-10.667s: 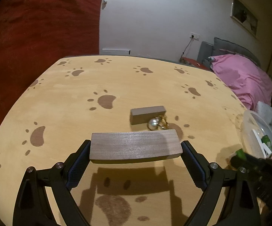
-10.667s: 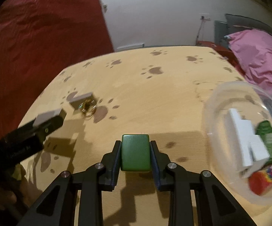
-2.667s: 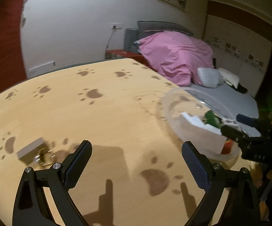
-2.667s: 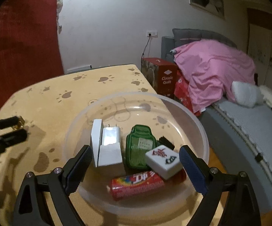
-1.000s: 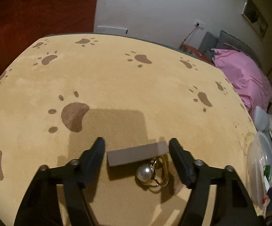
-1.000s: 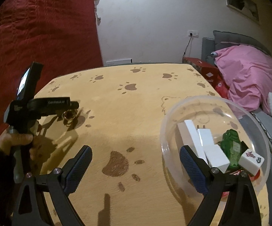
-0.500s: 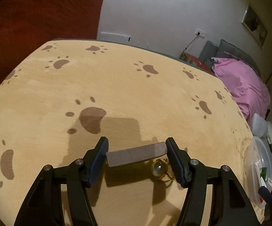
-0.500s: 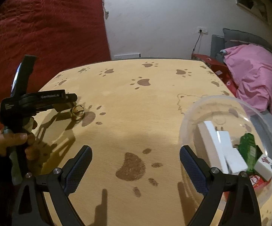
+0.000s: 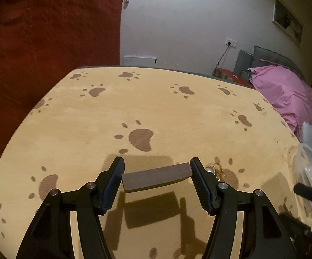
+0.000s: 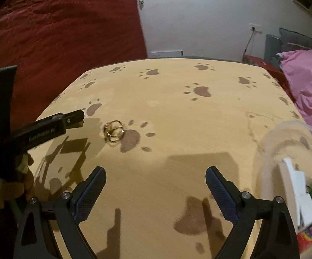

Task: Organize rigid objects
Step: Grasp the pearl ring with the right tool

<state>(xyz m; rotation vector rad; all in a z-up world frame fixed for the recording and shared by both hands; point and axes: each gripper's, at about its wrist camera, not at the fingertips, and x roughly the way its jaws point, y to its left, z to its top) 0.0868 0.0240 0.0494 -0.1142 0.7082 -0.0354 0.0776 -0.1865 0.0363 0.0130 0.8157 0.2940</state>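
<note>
left gripper [image 9: 157,178]: half open, clamped on the ends of a grey-brown block [image 9: 156,177], lifted off the table [image 9: 177,118]
right gripper [image 10: 156,191]: jaws wide, nothing between, over near table
gold ring trinket [image 10: 113,133]: on table, left of centre, just right of the left gripper tip
clear bowl [image 10: 285,142]: right edge; white pieces, green item, red pack inside
hand [image 10: 4,191]: near left, gripping the left tool

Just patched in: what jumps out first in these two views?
The left gripper holds a dark wooden block between its fingers, above the paw-print table. A gold ring cluster lies on the table just right of it. The right gripper hangs open and empty beside the clear bowl of collected items.
</note>
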